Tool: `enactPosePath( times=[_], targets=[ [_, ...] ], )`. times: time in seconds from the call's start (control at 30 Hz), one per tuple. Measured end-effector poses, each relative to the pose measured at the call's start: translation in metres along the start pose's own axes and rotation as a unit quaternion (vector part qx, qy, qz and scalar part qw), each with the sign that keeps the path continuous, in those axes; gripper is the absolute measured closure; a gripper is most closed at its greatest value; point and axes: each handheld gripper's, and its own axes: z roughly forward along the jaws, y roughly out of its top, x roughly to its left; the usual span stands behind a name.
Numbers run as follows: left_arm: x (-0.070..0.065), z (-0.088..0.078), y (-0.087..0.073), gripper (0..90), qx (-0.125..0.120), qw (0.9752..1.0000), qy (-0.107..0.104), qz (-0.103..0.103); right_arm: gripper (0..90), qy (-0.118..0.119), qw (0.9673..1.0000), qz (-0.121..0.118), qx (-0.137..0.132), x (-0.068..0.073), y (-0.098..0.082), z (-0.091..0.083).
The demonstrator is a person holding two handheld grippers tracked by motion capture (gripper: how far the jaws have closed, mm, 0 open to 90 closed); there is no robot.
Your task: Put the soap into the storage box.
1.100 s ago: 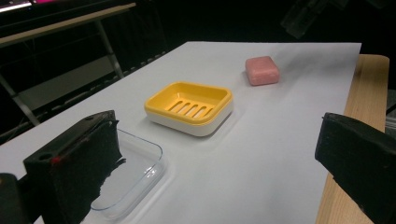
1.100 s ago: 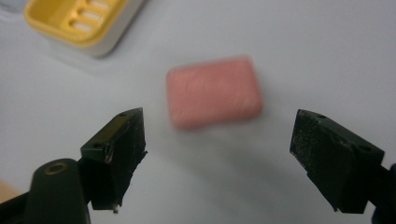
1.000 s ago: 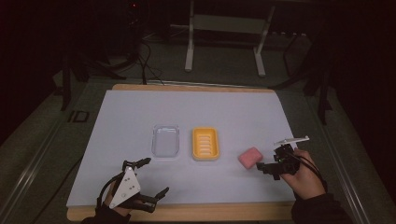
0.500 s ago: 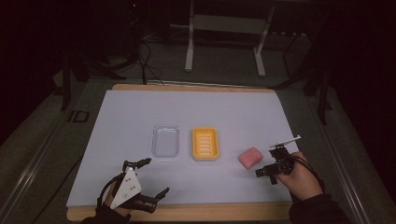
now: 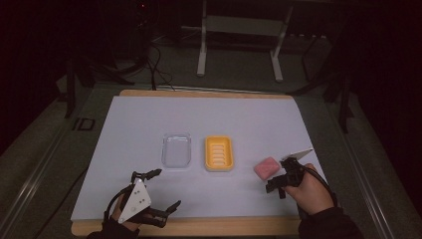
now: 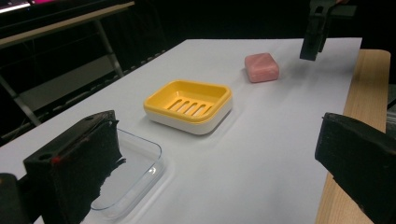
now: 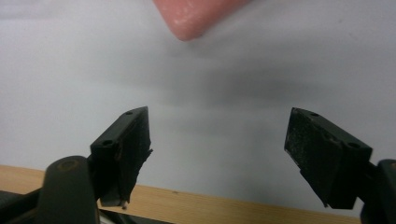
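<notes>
A pink soap bar [image 5: 267, 167] lies on the white sheet, right of a yellow slotted soap dish [image 5: 218, 153] and a clear plastic tray [image 5: 177, 149]. My right gripper [image 5: 279, 178] is open just near-right of the soap, with nothing between its jaws. In the right gripper view [image 7: 224, 149] a corner of the soap [image 7: 196, 14] lies beyond the open jaws. My left gripper [image 5: 164, 189] is open near the table's front left. Its own view [image 6: 219, 168] looks across the clear tray [image 6: 135, 168], the dish [image 6: 189, 105] and the soap [image 6: 262, 66] to the right gripper [image 6: 317, 28].
The white sheet [image 5: 149, 119] covers a wooden table whose bare edge [image 5: 224, 226] runs along the front. Metal stand legs [image 5: 239, 30] and cables lie on the dark floor behind the table.
My right gripper has drawn back toward the front edge, away from the soap, which stayed in place. The left gripper has not moved.
</notes>
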Motion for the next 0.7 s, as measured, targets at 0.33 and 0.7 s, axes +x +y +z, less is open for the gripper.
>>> enactPosePath(
  times=[0.33, 0.7],
  targets=[
    [-0.001, 0.000, 0.000, 0.7, 0.000, 1.0000, 0.002, 0.004, 25.3, 0.019, 0.9993, 0.027, 0.017, 0.027, 0.010, 0.001],
    [-0.003, -0.002, 0.001, 0.7, -0.002, 1.0000, 0.001, 0.008, 23.5, 0.033, 0.9977, 0.060, -0.003, 0.053, 0.033, -0.006]
  ],
)
